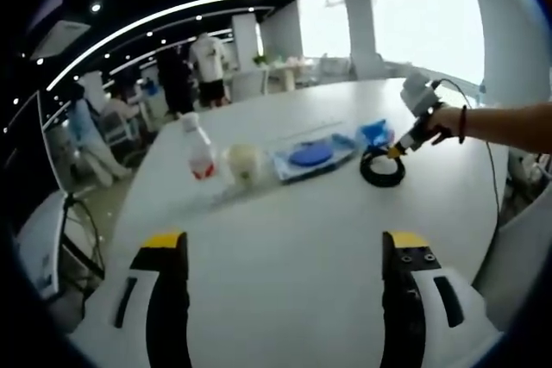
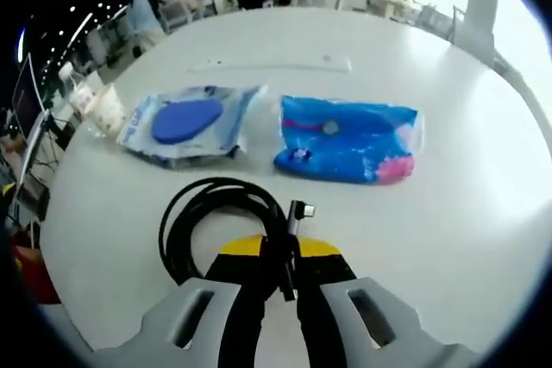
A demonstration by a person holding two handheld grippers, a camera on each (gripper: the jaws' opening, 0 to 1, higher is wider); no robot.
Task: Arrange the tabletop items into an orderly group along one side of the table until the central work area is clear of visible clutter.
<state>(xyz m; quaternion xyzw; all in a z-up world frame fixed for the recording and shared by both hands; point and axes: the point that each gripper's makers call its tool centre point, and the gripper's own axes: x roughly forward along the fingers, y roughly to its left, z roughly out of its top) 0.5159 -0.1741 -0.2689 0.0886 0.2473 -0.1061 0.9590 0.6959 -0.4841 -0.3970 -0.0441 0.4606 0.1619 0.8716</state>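
Across the white round table (image 1: 285, 213) lie a clear bottle with a red label (image 1: 198, 148), a pale cup-like item (image 1: 244, 164), a clear bag holding a blue disc (image 1: 312, 155) and a blue packet (image 1: 375, 133). My left gripper (image 1: 285, 247) hangs open over bare table, well short of them. A coiled black cable (image 2: 216, 213) lies nearest in the right gripper view, and my right gripper (image 2: 282, 265) is shut on its strands by the plug end. Beyond it sit the disc bag (image 2: 190, 122) and the blue packet (image 2: 349, 140). In the left gripper view a hand holds the right gripper (image 1: 394, 151) at the cable coil (image 1: 382, 167).
The bottle (image 2: 82, 92) and cup (image 2: 108, 109) stand near the table's left edge in the right gripper view. A thin clear strip (image 2: 276, 64) lies further back. People (image 1: 194, 71) stand among chairs and desks beyond the table. White chairs (image 1: 43, 239) sit at the near edge.
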